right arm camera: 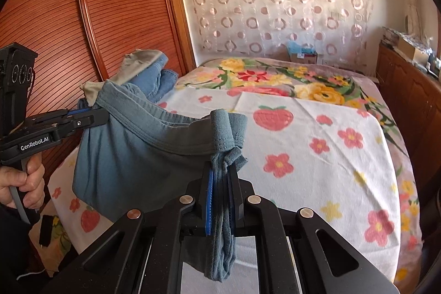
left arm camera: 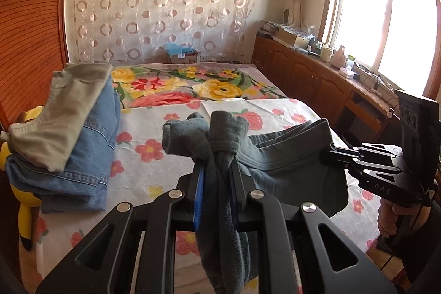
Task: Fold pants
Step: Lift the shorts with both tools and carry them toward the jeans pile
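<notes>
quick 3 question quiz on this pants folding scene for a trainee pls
1. True or false: both tools are shut on the grey-blue pants.
2. Multiple choice: where do the pants hang? A) flat on the bed B) held in the air between the two tools C) on the clothes pile
3. What lies on top of the folded jeans at the bed's left edge?

Key:
1. True: left tool and right tool each clamp the waistband.
2. B
3. A beige garment.

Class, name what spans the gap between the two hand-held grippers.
The gray-blue pants' waistband hangs between the left hand-held gripper and right hand-held gripper, seen in both wrist views.
</notes>
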`<state>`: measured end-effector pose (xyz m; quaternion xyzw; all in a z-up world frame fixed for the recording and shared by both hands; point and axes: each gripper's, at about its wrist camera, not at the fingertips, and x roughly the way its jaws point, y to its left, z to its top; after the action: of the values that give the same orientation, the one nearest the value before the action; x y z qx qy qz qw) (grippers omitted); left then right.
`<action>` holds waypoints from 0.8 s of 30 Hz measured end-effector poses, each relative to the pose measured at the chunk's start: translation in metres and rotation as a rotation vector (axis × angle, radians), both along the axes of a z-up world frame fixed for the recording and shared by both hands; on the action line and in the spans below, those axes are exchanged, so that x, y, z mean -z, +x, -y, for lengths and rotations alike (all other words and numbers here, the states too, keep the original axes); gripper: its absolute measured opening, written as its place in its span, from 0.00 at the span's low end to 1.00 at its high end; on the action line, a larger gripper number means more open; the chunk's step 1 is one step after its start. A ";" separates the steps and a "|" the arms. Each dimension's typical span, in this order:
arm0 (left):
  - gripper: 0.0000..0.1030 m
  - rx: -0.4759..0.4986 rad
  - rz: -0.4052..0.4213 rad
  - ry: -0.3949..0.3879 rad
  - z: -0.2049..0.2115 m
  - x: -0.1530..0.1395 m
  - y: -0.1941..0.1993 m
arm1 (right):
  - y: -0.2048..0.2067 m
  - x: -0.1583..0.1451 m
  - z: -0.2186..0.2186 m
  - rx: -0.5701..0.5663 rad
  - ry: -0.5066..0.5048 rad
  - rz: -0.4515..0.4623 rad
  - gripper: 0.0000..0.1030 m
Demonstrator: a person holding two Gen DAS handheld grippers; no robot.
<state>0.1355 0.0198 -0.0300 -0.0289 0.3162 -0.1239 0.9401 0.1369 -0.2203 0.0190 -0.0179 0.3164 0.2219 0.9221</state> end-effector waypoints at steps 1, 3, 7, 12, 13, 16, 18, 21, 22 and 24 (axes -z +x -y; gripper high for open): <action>0.17 -0.005 0.005 0.000 -0.002 -0.002 0.000 | 0.000 0.000 -0.001 -0.004 -0.004 0.005 0.08; 0.17 -0.016 0.014 -0.002 -0.008 -0.005 0.000 | 0.002 -0.003 -0.005 -0.015 -0.014 0.018 0.08; 0.17 -0.046 0.039 -0.005 -0.022 -0.011 -0.003 | 0.005 -0.006 -0.014 -0.054 -0.033 0.051 0.08; 0.17 -0.079 0.062 -0.007 -0.040 -0.014 -0.006 | 0.018 -0.004 -0.028 -0.097 -0.049 0.076 0.08; 0.17 -0.087 0.068 -0.010 -0.045 -0.015 -0.006 | 0.022 -0.004 -0.030 -0.105 -0.052 0.082 0.08; 0.17 -0.109 0.086 -0.023 -0.057 -0.019 -0.005 | 0.033 -0.006 -0.035 -0.123 -0.046 0.097 0.08; 0.17 -0.120 0.100 -0.027 -0.064 -0.023 -0.004 | 0.041 -0.009 -0.038 -0.137 -0.039 0.112 0.08; 0.17 -0.141 0.119 -0.032 -0.077 -0.031 -0.001 | 0.056 -0.017 -0.042 -0.159 -0.023 0.139 0.08; 0.17 -0.151 0.128 -0.033 -0.082 -0.034 0.001 | 0.063 -0.019 -0.045 -0.167 -0.019 0.146 0.08; 0.17 -0.170 0.145 -0.032 -0.092 -0.041 0.004 | 0.076 -0.022 -0.050 -0.185 -0.016 0.167 0.08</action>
<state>0.1397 0.1116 0.0111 -0.0615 0.2418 -0.0504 0.9671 0.2125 -0.1700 0.0408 -0.0727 0.2372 0.3014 0.9207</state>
